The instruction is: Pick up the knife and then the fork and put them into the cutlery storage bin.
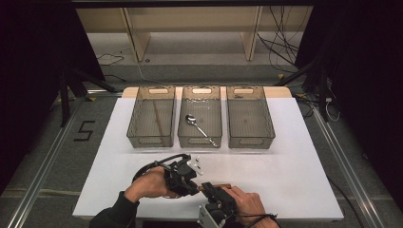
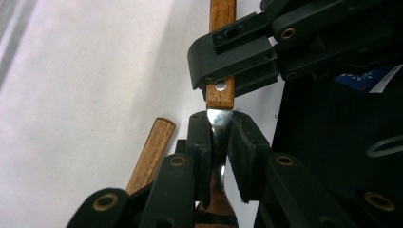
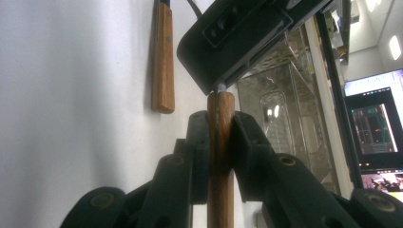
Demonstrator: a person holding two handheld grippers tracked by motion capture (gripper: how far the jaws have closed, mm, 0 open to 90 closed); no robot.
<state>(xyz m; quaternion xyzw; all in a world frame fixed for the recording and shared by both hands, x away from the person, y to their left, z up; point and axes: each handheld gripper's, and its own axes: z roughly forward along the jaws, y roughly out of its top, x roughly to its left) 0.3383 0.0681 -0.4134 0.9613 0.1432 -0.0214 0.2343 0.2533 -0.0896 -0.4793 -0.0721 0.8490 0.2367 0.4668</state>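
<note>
At the near edge of the white table, in the high view, the left gripper and the right gripper meet tip to tip, and a short brown stub of a wooden handle peeks out between them; the rest of the utensil is buried under the black bodies and the two hands, so its shape cannot be read from here. Beyond stand three clear bins in a row, the middle one holding a metal spoon, the left one a thin stick that is hard to make out. The left gripper view shows what the high view hides: this gripper is clamped on the shiny metal neck of the utensil just below its riveted wooden handle, while the other gripper closes across that handle just above. A second wooden handle lies on the table close by at the left, its lower end cut off behind the jaws. The right gripper view shows its own gripper pressed tight on the wooden handle, seen edge-on, with the left gripper's body covering the metal end; the other handle lies flat at the upper left, and the bins appear blurred behind.
</note>
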